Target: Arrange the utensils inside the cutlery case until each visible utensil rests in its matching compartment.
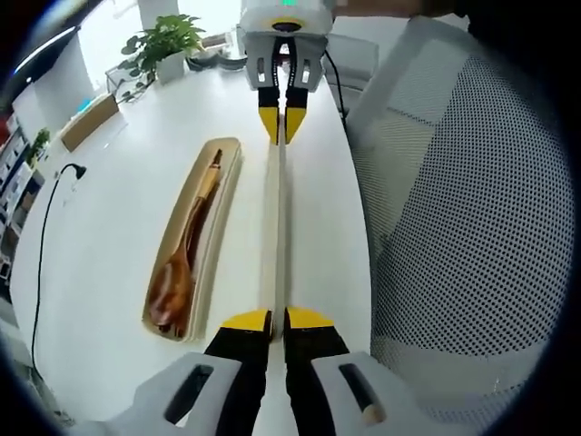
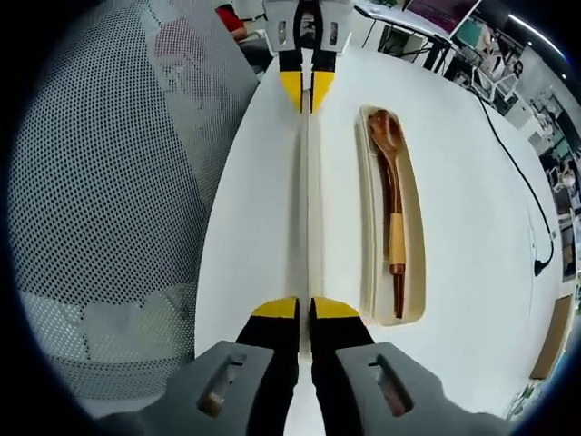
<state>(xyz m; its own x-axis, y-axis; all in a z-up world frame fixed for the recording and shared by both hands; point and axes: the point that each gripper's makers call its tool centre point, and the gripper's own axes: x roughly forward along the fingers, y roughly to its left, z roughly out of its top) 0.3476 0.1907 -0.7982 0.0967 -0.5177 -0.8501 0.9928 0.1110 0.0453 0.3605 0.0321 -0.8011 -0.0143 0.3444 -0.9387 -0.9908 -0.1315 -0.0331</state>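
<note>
Brown wooden spoon (image 1: 182, 263) already seated in cream oblong cutlery case (image 1: 221, 195). Long cream lid panel (image 1: 276, 236) held edge-up over white surface (image 1: 109, 209), clamped at opposite ends by left gripper (image 1: 279, 320) and right gripper (image 2: 304, 309); closing judged remaining.

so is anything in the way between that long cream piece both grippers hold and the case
Nothing visible. The left gripper and right gripper are each shut on one end of the cream piece, held edge-on beside the case. Only bare table shows between them. The spoon already lies inside the case.

Brown wooden spoon (image 1: 184, 256) lies flat lengthwise in open cream cutlery case (image 1: 216, 238); lid (image 1: 278, 236) on edge beside it.
</note>
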